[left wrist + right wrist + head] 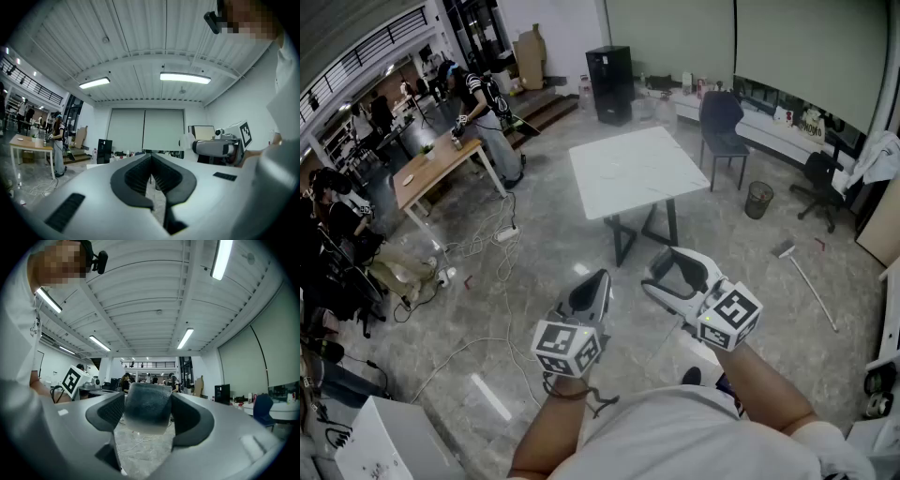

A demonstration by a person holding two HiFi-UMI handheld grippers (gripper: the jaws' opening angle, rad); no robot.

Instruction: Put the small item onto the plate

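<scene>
Both grippers are held up in the air over the floor, away from any table. My right gripper (147,401) is shut on the small item (146,413), a dark, rounded, cup-like piece with a pale lower edge that fills the gap between the pads. In the head view the right gripper (664,272) is at centre right, and the item is hard to make out there. My left gripper (151,164) is shut with nothing in it, its pads touching; in the head view the left gripper (599,279) points forward. No plate shows in any view.
A white table (633,169) stands ahead on the grey floor, its top bare. A dark chair (722,131) and a bin (758,199) are behind it to the right. Cables (478,248) trail on the floor at left. People stand by a wooden desk (441,167) at far left.
</scene>
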